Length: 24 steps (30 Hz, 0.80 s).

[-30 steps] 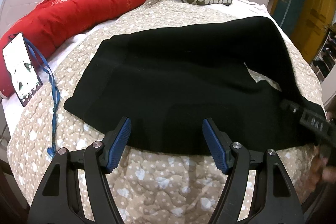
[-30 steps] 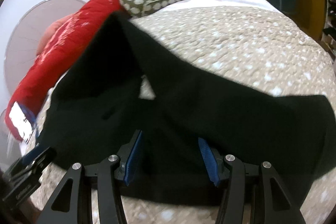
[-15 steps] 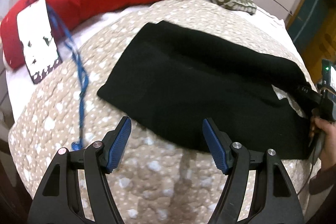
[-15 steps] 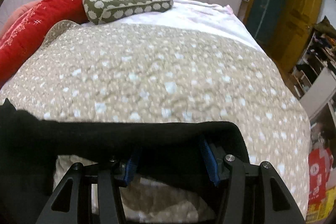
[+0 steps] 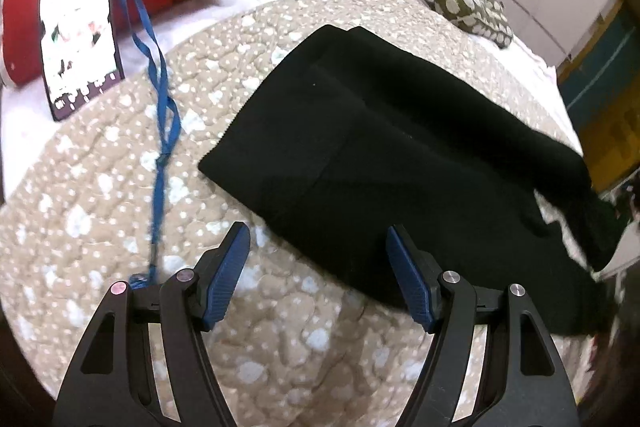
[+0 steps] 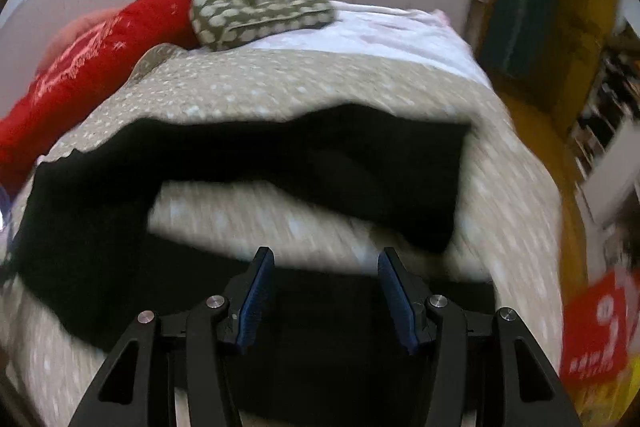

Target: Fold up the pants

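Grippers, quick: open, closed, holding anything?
Left gripper: open, empty, at the pants' edge.
Right gripper: open, empty, above the pants.

The left gripper (image 5: 318,255) is built of matte black plastic arms shaped as open frames with long cut-out slots. Each arm carries round silver screw heads at its pivots, two on either side. Its fingers (image 5: 228,277) are lined on the inner faces with ribbed blue pads that taper toward the far tips. The right gripper (image 6: 325,273) has the same build: black slotted arms, silver pivot screws, and narrow fingers (image 6: 256,297) faced with ridged blue pads seen nearly edge-on.
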{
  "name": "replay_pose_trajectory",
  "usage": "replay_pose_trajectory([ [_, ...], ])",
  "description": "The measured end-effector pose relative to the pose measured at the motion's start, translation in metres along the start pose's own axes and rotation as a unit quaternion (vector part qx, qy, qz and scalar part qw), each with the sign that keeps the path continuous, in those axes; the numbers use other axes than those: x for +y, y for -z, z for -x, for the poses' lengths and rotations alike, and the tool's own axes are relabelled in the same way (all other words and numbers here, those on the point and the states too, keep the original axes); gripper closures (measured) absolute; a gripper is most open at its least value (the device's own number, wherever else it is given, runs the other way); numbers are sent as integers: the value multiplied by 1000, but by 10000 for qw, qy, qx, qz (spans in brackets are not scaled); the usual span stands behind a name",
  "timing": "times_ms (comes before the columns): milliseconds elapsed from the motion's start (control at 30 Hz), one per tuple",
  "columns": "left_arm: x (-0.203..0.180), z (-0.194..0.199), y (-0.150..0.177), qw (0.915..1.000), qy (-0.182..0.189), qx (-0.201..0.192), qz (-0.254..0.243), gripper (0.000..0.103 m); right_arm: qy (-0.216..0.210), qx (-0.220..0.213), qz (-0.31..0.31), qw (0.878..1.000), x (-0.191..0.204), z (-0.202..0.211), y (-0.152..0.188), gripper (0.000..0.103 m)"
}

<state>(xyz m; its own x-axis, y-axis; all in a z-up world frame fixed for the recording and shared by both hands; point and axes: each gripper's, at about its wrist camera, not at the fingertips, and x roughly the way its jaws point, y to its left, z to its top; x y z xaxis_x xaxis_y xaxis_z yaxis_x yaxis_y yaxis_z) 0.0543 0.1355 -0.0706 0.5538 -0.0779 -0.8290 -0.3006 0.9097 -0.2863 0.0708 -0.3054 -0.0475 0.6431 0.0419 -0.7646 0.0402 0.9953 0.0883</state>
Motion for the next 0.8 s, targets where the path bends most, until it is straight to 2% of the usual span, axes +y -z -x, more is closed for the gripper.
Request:
replay_pose_trajectory([
  [100,-6,-4,-2,10000,-3,24,2,32,109,140,-536,9984,-31,23,50,51],
  [200,-12,-6,-3,10000,-13,30,-43,32,29,307,-1073,9937,-55,34,84,51],
  [267,-15,-8,-4,10000,-64,32,-25,32,-171,365,-1357,9899,-63,32,95,50],
  [333,-14,-8,-5,10000,16,5,36,32,-262,232,-1590,9867,-67,27,93,50],
  [400,-13,-10,-8,9998,120,-36,154,45,-493,-38,-1897,9806,-71,21,87,50],
  [433,-12,-12,-10,9996,203,20,211,62,-654,-91,-2099,9755,-73,14,83,49],
  [467,-11,-14,-11,9993,265,81,243,68,-788,-155,-2219,9718,-73,8,79,50],
  [500,-12,-15,-14,9992,295,101,263,73,-1035,-301,-2318,9668,-72,4,73,59],
  [533,-12,-15,-16,9991,328,98,252,85,-1213,-375,-2366,9633,-70,1,70,82],
  [567,-14,-15,-18,9990,363,130,229,90,-1304,-364,-2411,9610,-69,-2,66,88],
  [633,-17,-7,-21,9989,432,86,152,91,-1290,-430,-2465,9596,-66,5,63,93],
  [700,-20,6,-21,9986,519,-32,4,92,-1385,-629,-2424,9582,-67,25,64,94],
  [800,-22,22,-17,9976,667,-87,-177,93,-1340,-825,-2180,9632,-67,59,67,95],
])
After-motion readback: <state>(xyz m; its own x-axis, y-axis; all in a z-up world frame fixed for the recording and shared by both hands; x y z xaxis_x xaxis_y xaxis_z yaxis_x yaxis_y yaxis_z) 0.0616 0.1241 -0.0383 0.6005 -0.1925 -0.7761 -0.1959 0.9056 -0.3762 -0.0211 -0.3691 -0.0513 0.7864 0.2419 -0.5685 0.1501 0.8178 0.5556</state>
